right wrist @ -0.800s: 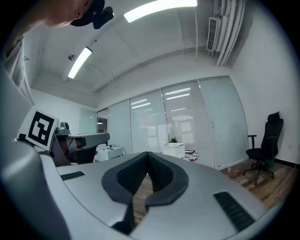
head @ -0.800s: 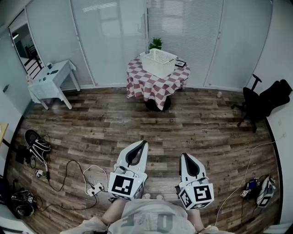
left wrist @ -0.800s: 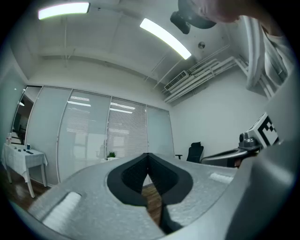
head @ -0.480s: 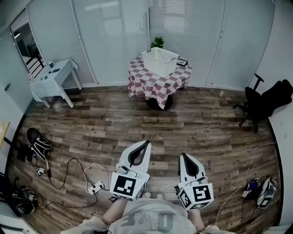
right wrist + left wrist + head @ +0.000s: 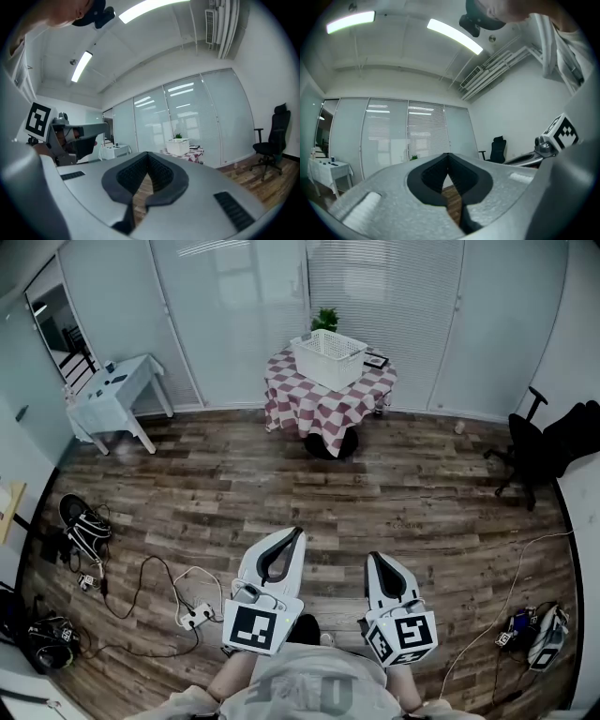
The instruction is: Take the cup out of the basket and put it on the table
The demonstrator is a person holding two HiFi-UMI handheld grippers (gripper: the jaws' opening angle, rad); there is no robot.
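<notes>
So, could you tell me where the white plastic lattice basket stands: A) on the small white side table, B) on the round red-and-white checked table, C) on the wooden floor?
B: the white plastic lattice basket sits on top of the round red-and-white checked table.

Not much to read here, honestly. The only lettering was on the person's shirt (image 5: 302,696): big pale letters, seen from above, that looked like "OE", though I couldn't swear to it. The left marker cube (image 5: 253,626) and right marker cube (image 5: 403,637) only carried black-and-white square codes, no words or numbers. Nothing else was legible.
</notes>
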